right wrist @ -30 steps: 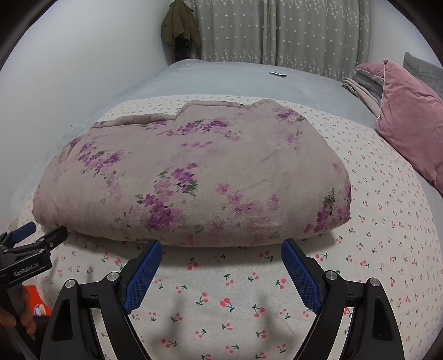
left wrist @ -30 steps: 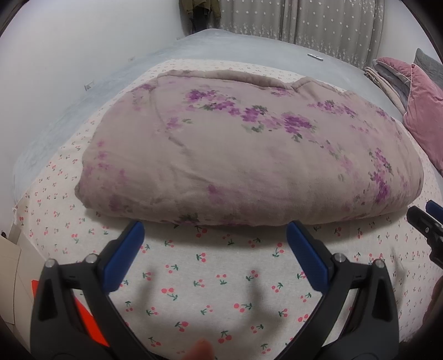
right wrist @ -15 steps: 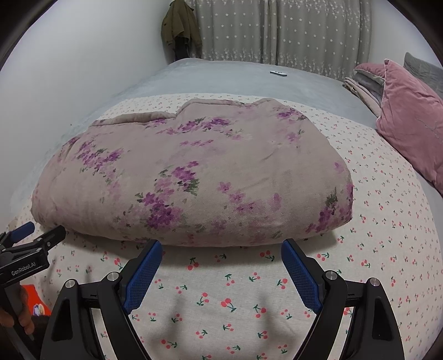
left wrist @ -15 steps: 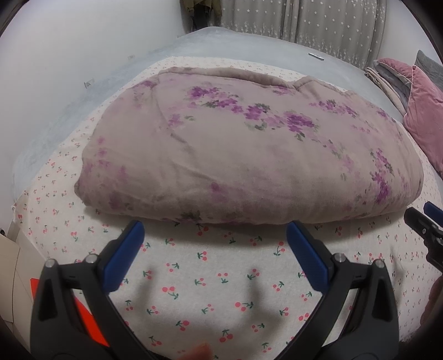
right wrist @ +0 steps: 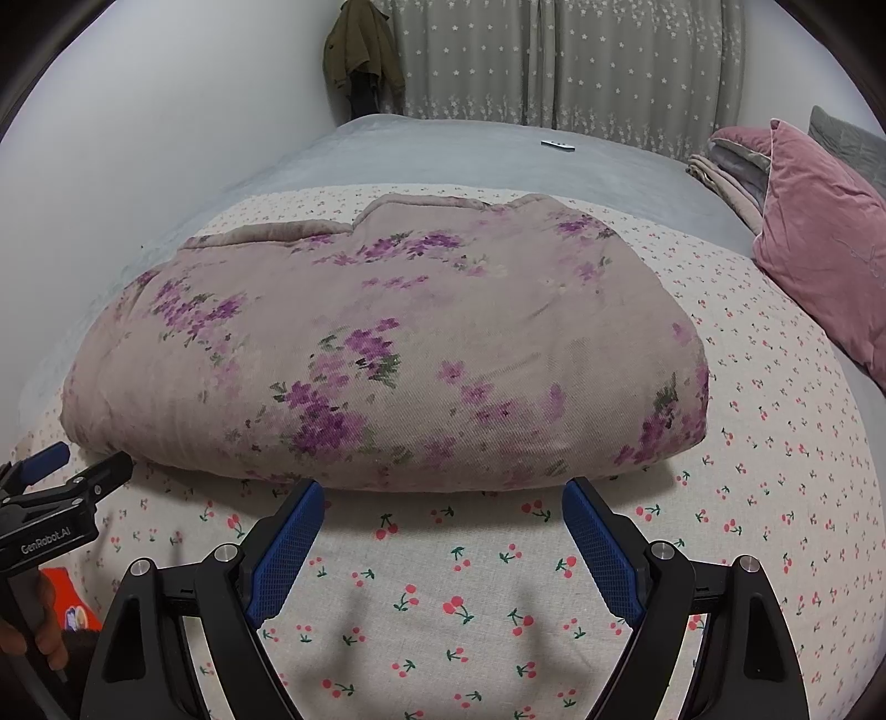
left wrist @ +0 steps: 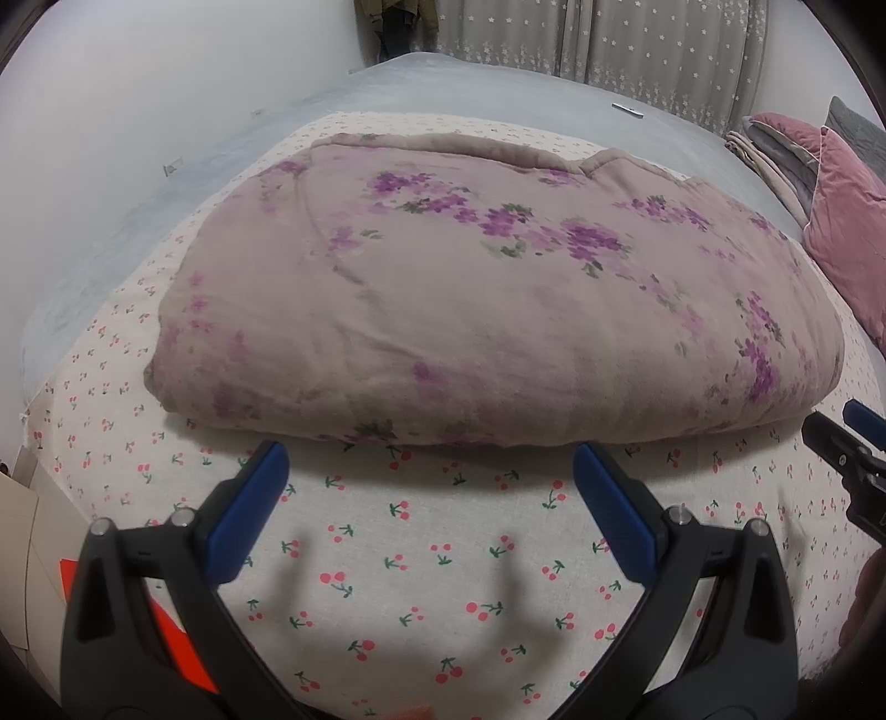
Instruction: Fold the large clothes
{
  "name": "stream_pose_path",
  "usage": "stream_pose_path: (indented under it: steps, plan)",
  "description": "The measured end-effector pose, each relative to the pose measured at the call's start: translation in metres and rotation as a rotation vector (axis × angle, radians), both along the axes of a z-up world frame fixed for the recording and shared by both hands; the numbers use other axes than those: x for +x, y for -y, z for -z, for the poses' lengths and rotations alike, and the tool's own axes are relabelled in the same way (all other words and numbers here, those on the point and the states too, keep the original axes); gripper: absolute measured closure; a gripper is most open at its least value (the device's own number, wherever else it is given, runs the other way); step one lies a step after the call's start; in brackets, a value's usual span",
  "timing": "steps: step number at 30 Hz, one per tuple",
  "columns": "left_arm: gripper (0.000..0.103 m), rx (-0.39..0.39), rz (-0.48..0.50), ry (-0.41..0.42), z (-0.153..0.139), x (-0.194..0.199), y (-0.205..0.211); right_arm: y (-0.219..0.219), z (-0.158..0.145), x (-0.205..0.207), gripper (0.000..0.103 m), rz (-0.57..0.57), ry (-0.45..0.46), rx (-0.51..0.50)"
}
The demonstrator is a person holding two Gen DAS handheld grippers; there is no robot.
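A thick mauve quilt with purple flowers (left wrist: 487,299) lies folded in a bundle on the cherry-print sheet (left wrist: 432,554); it also shows in the right wrist view (right wrist: 398,354). My left gripper (left wrist: 432,471) is open and empty, just short of the quilt's near folded edge, toward its left half. My right gripper (right wrist: 443,509) is open and empty, just short of the same edge, toward its right half. Each gripper shows at the edge of the other's view: the right one (left wrist: 847,443) and the left one (right wrist: 66,471).
Pink velvet pillows (right wrist: 825,249) and folded blankets (right wrist: 725,166) lie at the right. A grey bedspread (right wrist: 470,155) with a small remote (right wrist: 558,145) lies beyond the quilt. A white wall runs along the left; curtains and a hanging jacket (right wrist: 360,50) stand at the back.
Both grippers have crept slightly toward the quilt's near edge. The quilt has not moved and both jaws stay open.
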State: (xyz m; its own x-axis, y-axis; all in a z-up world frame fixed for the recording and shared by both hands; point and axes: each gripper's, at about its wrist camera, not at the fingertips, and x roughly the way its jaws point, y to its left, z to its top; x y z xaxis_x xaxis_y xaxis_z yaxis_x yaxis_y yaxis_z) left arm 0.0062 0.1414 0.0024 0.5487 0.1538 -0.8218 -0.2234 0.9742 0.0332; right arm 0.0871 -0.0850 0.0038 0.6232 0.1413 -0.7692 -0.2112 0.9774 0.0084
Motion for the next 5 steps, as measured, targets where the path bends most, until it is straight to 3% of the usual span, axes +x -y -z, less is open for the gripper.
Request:
stream_pose_path:
  steps: [5]
  plan:
    - [0.001, 0.000, 0.007, 0.002, -0.0003, 0.0006, -0.0002, -0.0001, 0.0016, -0.0003, 0.014, -0.003, -0.001, -0.002]
